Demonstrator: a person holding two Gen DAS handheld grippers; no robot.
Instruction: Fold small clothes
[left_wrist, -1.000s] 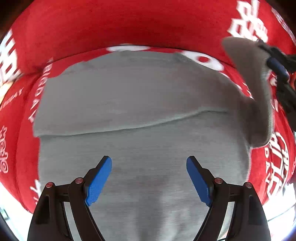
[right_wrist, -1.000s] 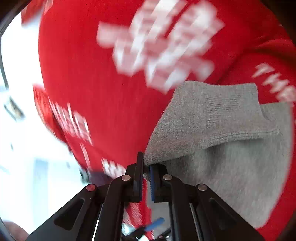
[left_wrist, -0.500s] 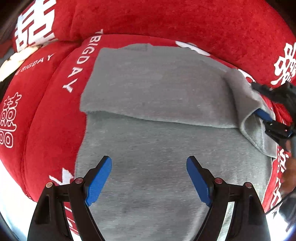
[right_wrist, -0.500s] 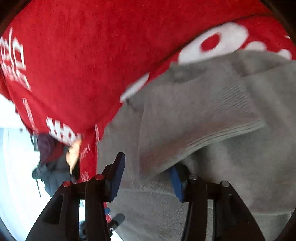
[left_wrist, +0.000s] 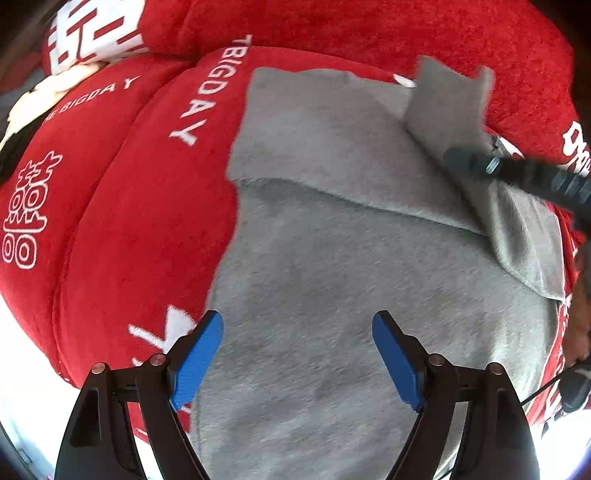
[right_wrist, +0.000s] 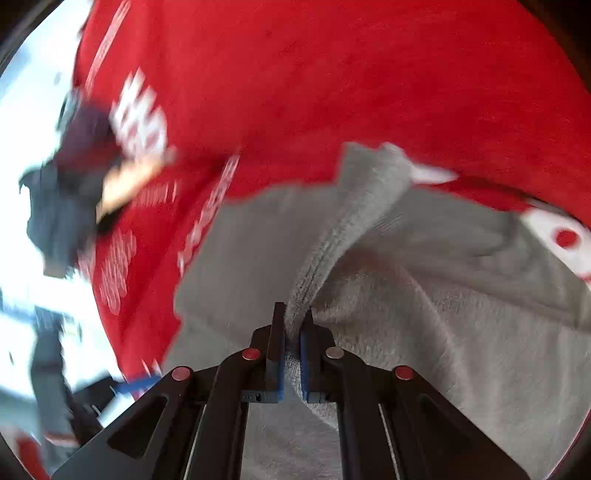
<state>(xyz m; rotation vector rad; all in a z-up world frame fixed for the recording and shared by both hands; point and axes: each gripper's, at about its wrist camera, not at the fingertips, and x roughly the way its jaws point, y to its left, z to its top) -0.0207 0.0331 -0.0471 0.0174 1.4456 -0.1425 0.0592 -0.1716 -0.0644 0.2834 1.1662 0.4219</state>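
In the left wrist view, a red plush cover (left_wrist: 155, 206) printed with white lettering and characters fills the background and carries the grey garment (left_wrist: 332, 280), which lies flat across the centre and lower part of the view. The upper portion of the garment is folded down over the body, leaving a straight fold edge running from left to right. The left gripper (left_wrist: 297, 354) hovers above the lower part of the garment with its blue pads spread wide apart and nothing between them. At the upper right, the right gripper (left_wrist: 476, 162) reaches in from the right edge and lifts the grey sleeve (left_wrist: 450, 107) clear of the garment body, hiding part of the cover behind it. In the right wrist view, the right gripper (right_wrist: 292, 354) points forward and is clamped on a ribbed edge of the sleeve (right_wrist: 354, 221), which rises as a taut ridge from between the fingers. The garment (right_wrist: 461, 325) spreads to the right and below, on the red cover (right_wrist: 332, 92). The left side is motion-blurred; dark objects there cannot be identified.
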